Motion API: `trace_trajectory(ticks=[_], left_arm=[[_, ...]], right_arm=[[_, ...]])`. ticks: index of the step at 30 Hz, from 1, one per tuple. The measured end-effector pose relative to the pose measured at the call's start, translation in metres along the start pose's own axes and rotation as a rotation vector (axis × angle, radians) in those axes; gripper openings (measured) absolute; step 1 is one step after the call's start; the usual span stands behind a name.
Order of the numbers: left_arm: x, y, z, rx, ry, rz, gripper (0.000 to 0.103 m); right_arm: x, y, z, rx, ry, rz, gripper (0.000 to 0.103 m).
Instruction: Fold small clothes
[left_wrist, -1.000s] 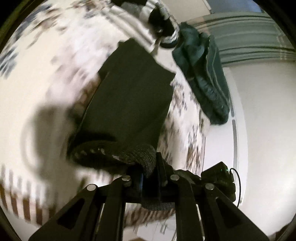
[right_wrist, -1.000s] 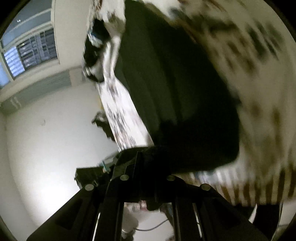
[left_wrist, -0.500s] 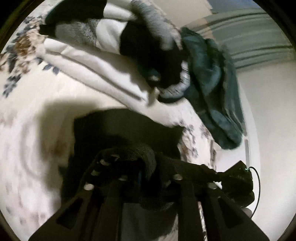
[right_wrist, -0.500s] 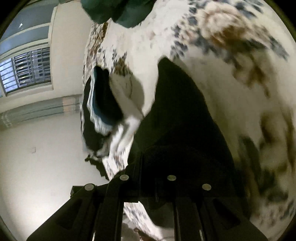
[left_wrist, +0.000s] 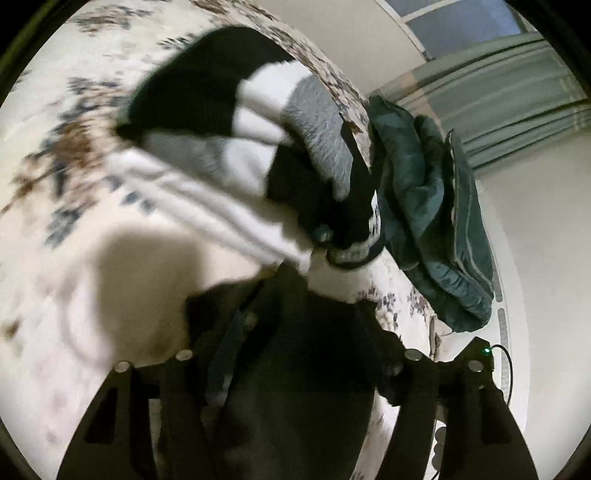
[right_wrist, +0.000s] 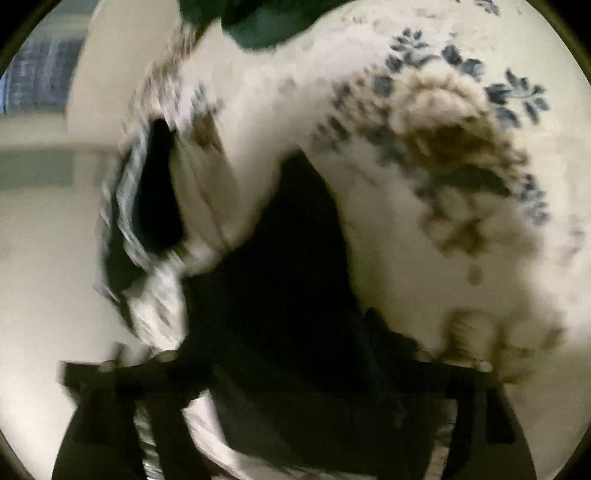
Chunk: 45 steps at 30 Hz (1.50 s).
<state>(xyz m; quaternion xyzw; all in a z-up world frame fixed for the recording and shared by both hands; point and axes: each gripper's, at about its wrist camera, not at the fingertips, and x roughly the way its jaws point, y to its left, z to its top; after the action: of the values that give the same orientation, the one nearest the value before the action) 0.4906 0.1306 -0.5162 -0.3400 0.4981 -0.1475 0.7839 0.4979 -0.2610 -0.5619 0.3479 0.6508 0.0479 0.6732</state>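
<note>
A black garment (left_wrist: 295, 369) lies on the floral bedspread (left_wrist: 74, 221), doubled over itself. My left gripper (left_wrist: 306, 347) hangs low over its near edge. Its jaws are opening: the cloth lies between the spread fingers and the pads do not press on it. In the blurred right wrist view the same black garment (right_wrist: 288, 295) runs up from between the fingers of my right gripper (right_wrist: 291, 365). That gripper's jaws are opening too, wide apart over the loose cloth. How the near edge of the garment lies is hidden under both grippers.
A pile of folded clothes (left_wrist: 258, 147) in black, white and grey sits just beyond the black garment, also at the left as the pile (right_wrist: 155, 206). A teal garment (left_wrist: 424, 221) hangs over the bed's edge at the right. Pale floor lies beyond.
Both grippers, shut on the black garment's edge, carried it across the bed toward the pile and laid it over itself. Their jaws have now spread and let the cloth go.
</note>
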Motion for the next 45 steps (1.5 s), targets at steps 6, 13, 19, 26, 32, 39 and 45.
trace_trajectory(ticks=[6, 13, 19, 26, 32, 39, 45], left_arm=[[-0.045, 0.027, -0.095, -0.098, 0.013, 0.136, 0.079], [-0.037, 0.06, -0.196, -0.413, -0.05, 0.108, 0.079], [0.028, 0.058, -0.211, -0.521, -0.081, -0.003, 0.079], [0.047, 0.058, -0.173, -0.615, -0.291, -0.036, 0.057], [0.027, 0.046, -0.135, -0.485, -0.248, -0.012, 0.027], [-0.014, 0.042, -0.088, -0.316, -0.045, 0.0, 0.026], [-0.015, 0.064, -0.101, -0.229, 0.192, 0.109, 0.044]], right_arm=[[-0.004, -0.036, -0.019, -0.086, 0.157, -0.046, 0.099], [0.032, -0.048, 0.025, -0.153, 0.257, 0.049, 0.099], [0.085, -0.04, 0.059, -0.172, 0.339, 0.146, 0.099], [0.119, -0.02, 0.07, -0.175, 0.381, 0.236, 0.1], [0.122, -0.008, 0.048, -0.25, 0.372, 0.196, 0.03], [0.066, -0.049, -0.055, -0.021, 0.308, 0.25, 0.018], [0.069, -0.072, -0.234, 0.12, 0.399, 0.191, 0.019]])
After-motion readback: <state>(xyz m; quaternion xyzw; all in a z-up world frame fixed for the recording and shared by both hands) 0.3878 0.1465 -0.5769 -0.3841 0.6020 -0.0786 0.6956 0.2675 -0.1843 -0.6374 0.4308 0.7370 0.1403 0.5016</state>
